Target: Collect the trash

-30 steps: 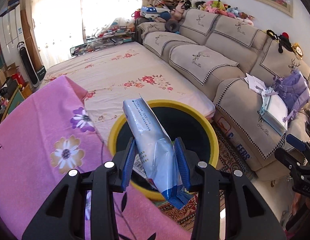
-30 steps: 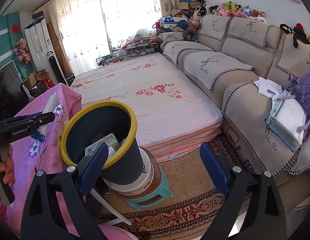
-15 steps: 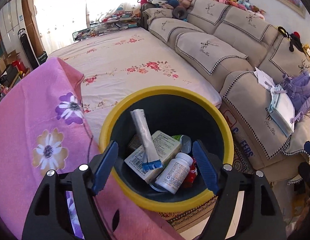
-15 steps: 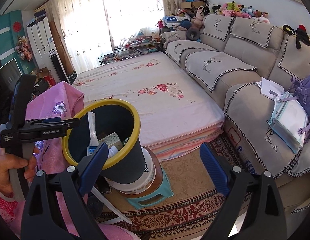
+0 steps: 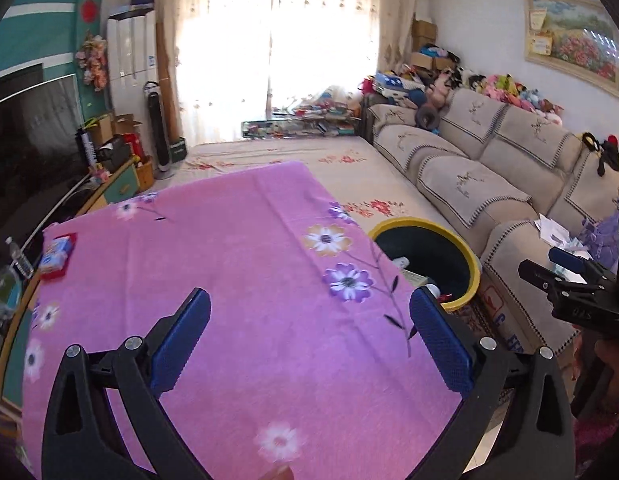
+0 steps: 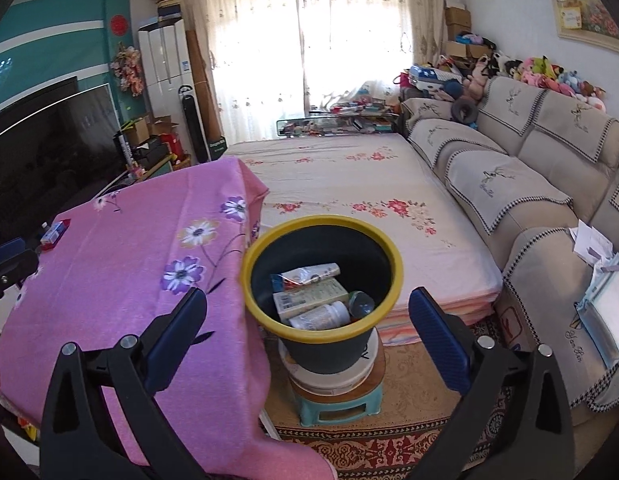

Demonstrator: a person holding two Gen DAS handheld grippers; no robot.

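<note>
Left hand-held gripper (image 5: 309,348) has swung off the bin (image 5: 467,258) and over the pink counter (image 5: 229,260), jaws apart, empty. Right hand-held gripper (image 6: 309,336) hangs wide apart before the bin, where box (image 6: 309,298) and bottle (image 6: 321,316) lie.

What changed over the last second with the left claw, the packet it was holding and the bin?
The left claw let go of the blue-and-white packet, which now lies in the yellow-rimmed bin with the box and the white bottle. Its jaws stand wide apart, and it has swung away from the bin to over the pink flowered cloth. The right claw stayed open and empty, the bin on its stool.
</note>
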